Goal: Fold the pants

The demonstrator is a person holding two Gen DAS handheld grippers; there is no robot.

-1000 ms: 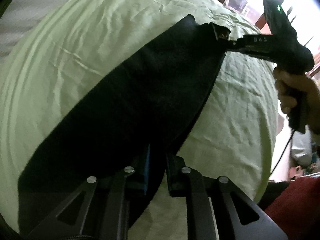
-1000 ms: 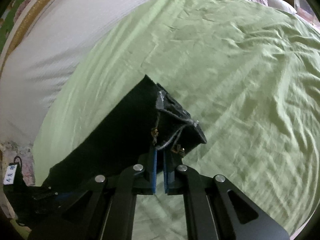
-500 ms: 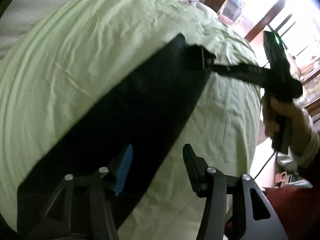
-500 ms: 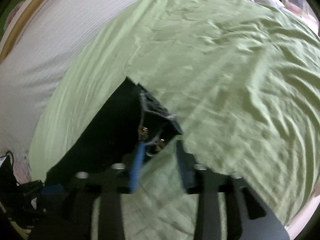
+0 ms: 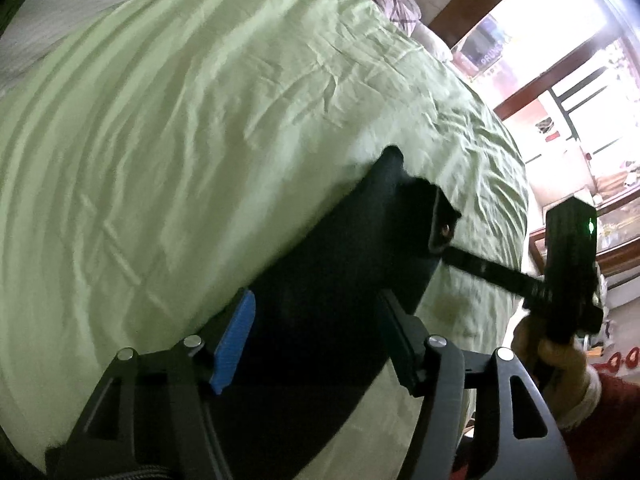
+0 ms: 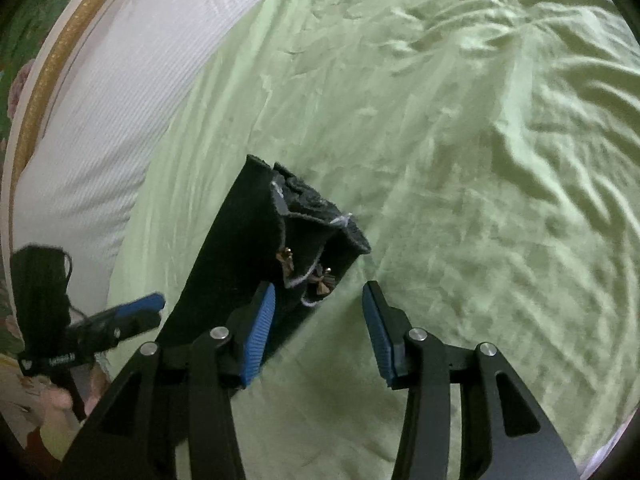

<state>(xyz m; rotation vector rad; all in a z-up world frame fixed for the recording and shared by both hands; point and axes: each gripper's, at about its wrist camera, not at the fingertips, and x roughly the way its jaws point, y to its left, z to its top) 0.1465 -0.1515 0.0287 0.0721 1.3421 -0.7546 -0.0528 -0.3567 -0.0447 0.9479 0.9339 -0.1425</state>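
Note:
Black pants (image 5: 328,280) lie stretched out flat on the green bedsheet (image 5: 200,140). My left gripper (image 5: 316,340) hovers above their middle with its jaws opening; the cloth lies under the gap and no pad presses on it. The waistband end (image 6: 308,232), with brass buttons and pale stitching, shows in the right wrist view. Just in front of it my right gripper (image 6: 320,316) stands open, its left blue pad over the pants' edge, gripping nothing. From the left wrist view, the right gripper (image 5: 456,254) sits at the waist corner. The left gripper (image 6: 148,314) appears at the far left.
A white ribbed cover (image 6: 120,100) borders the green sheet, with a gold frame (image 6: 52,64) beyond it. A patterned pillow (image 5: 396,4) lies at the bed's far end. A bright window and wooden furniture (image 5: 560,92) stand to the right. A hand (image 5: 552,356) in a red sleeve holds the right gripper.
Both grippers were shut on the pants and have let go and opened. The left gripper has drawn back from the cloth. The pants now rest on the bed.

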